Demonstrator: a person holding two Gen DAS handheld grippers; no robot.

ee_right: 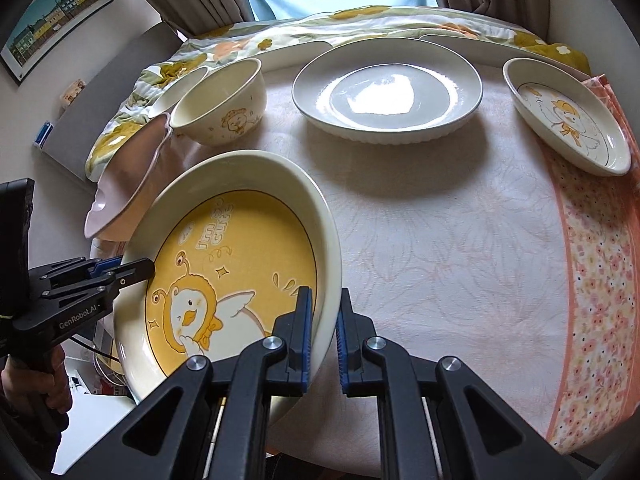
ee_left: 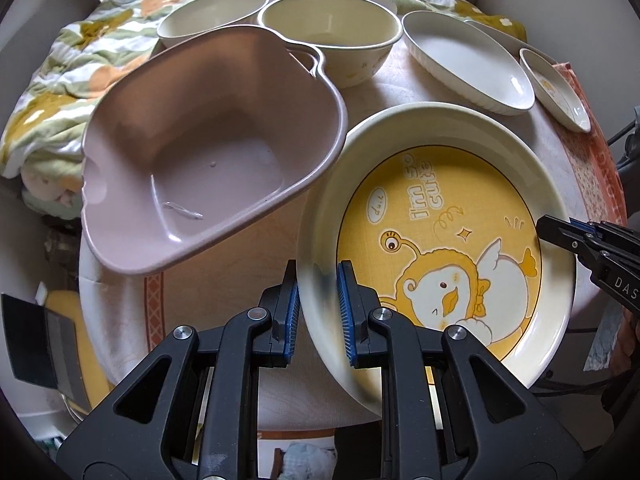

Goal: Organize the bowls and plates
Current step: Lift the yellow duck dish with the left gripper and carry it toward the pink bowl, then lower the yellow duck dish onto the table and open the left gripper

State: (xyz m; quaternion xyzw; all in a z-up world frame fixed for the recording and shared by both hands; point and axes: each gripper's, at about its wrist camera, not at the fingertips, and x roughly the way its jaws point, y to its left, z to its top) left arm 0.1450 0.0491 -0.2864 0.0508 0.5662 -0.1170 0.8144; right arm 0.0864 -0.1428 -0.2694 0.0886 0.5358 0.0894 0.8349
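Biggest worry here is the duck plate (ee_left: 440, 248): it's held off the table (ee_right: 440, 240) by both grippers, each pinching the rim on opposite sides. The left gripper (ee_left: 318, 300) has its pads clamped on the rim at about 8 o'clock in its own view, and the right gripper (ee_right: 323, 328) pinches the rim at roughly 4 o'clock in its view. The plate looks glazed and slick, so if the two hands drift apart or twist differently, I'd guess it slips out of one grip and drops onto the table edge.

Second risk: the pink basin (ee_left: 208, 168) sits just beside the plate at 10 o'clock, tilted, maybe half off the table. A bump could tip it.

Containers, big to small: basin is empty bar a small scrap of something, can't tell what. White dish (ee_right: 386, 90) at 12 o'clock, empty. Cream bowl (ee_right: 224, 108) at 11, empty. Small duck plate (ee_right: 568, 120) at 2 o'clock, empty.
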